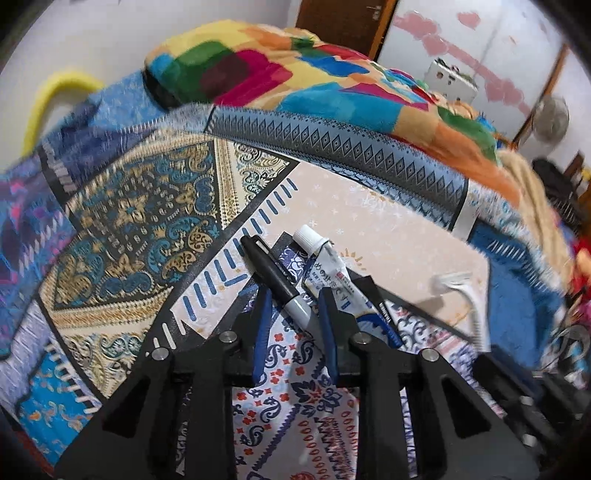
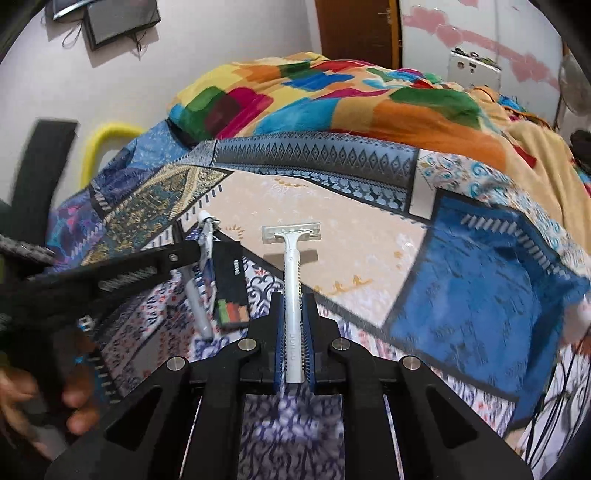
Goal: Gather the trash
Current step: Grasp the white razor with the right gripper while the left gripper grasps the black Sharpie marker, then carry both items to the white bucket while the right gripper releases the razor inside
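Note:
My right gripper (image 2: 292,299) is shut on the handle of a white disposable razor (image 2: 290,273), whose head points away over the bedspread. The razor also shows at the right of the left wrist view (image 1: 469,295). My left gripper (image 1: 293,295) is open, its blue-padded fingers on either side of a black and grey marker pen (image 1: 277,277) lying on the patterned bedspread (image 1: 369,221). A white squeezed tube (image 1: 325,258) with a white cap lies just right of the marker. In the right wrist view the left gripper (image 2: 110,273), the marker (image 2: 195,302) and the tube (image 2: 207,229) are at the left.
A colourful blanket (image 1: 295,74) is heaped at the far side of the bed. A yellow bar (image 1: 48,99) stands at the far left against the wall. A brown door (image 2: 358,29) and a fan (image 1: 550,122) are behind the bed.

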